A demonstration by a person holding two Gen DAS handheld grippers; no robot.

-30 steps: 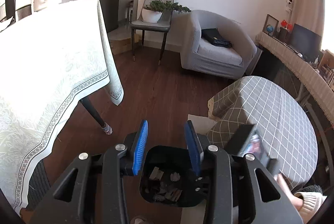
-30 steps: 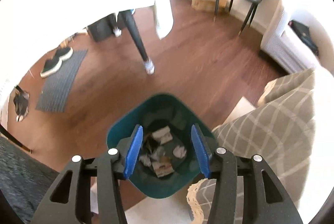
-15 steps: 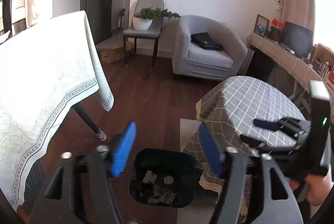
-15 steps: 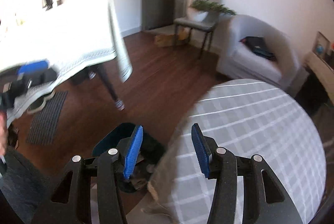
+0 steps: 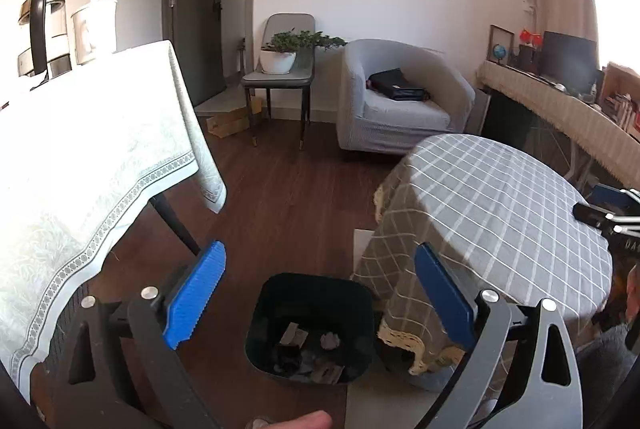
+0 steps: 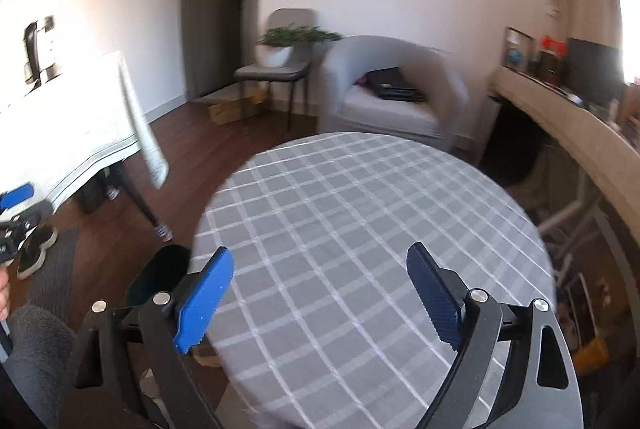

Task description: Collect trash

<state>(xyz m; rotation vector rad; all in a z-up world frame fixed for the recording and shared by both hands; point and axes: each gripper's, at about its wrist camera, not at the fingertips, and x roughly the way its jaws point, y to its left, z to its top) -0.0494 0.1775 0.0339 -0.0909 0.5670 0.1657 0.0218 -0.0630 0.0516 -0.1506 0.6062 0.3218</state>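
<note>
The left gripper (image 5: 318, 293) stands wide with nothing between its blue pads (image 5: 194, 297) — its jaws have just been opening. Directly ahead of it and below sits the one dark bin (image 5: 312, 325) on the wood floor (image 5: 280, 197), touching the hanging edge of the checked cloth on its right side. Inside the bin lie several scraps: a white crumpled wad (image 5: 330, 340), a pale slip of paper (image 5: 294, 333), and a few darker bits I cannot count apart.

The right gripper (image 6: 320, 293) is also spread wide and empty, its jaws having just been opening as well. It hovers over the near part of the round table (image 6: 360, 209), whose grey checked top shows bare in both views: no trash is visible on it. The bin's rim peeks out just to the left of and below this gripper's left pad.

By my reading the collecting is largely done — trash lies in the bin, both tools carry nothing, and no loose litter shows on the floor or round table. What may remain is on the white-clothed table (image 5: 80, 157), further off to the left gripper's left; most of its top is washed out by glare, so I cannot tell.

Farther away: one grey armchair (image 5: 400, 101) with one black bag (image 5: 396, 89) on its seat, and one chair (image 5: 284, 77) bearing one potted plant (image 5: 280, 55).
</note>
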